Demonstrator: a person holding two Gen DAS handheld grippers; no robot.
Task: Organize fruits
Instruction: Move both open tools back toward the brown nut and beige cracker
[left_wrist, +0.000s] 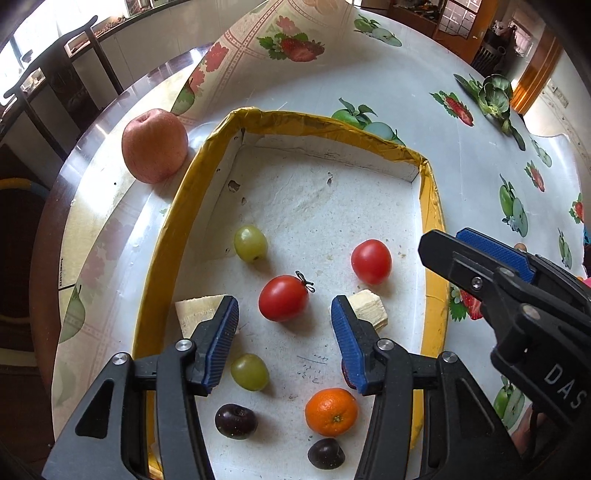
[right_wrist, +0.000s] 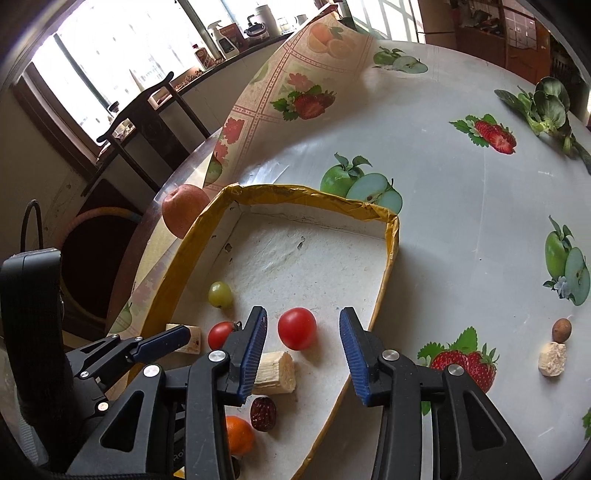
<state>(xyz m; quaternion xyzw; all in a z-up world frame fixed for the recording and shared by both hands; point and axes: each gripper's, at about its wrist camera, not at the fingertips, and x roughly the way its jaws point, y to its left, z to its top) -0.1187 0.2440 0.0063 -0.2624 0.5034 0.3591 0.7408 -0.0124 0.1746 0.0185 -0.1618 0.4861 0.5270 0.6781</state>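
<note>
A white tray with a yellow taped rim (left_wrist: 173, 206) (right_wrist: 391, 236) holds two red tomatoes, two green grapes (left_wrist: 250, 243), banana pieces (right_wrist: 275, 373), a mandarin (left_wrist: 331, 411), dark plums (left_wrist: 235, 421) and a red date (right_wrist: 263, 413). My left gripper (left_wrist: 283, 309) hangs open over the stemmed tomato (left_wrist: 283, 303), its pads apart from the fruit. My right gripper (right_wrist: 303, 316) (left_wrist: 443, 239) is open around the other tomato (right_wrist: 297, 328) (left_wrist: 371, 261) without touching it. A large apple (left_wrist: 155, 146) sits outside the tray's far left corner.
A brown nut-like fruit (right_wrist: 561, 329) and a pale chunk (right_wrist: 552, 359) lie on the fruit-print tablecloth right of the tray. A leafy green vegetable (right_wrist: 546, 107) lies at the far right. The cloth's far corner is folded up (right_wrist: 295, 85). A dark chair (right_wrist: 147, 110) stands beyond.
</note>
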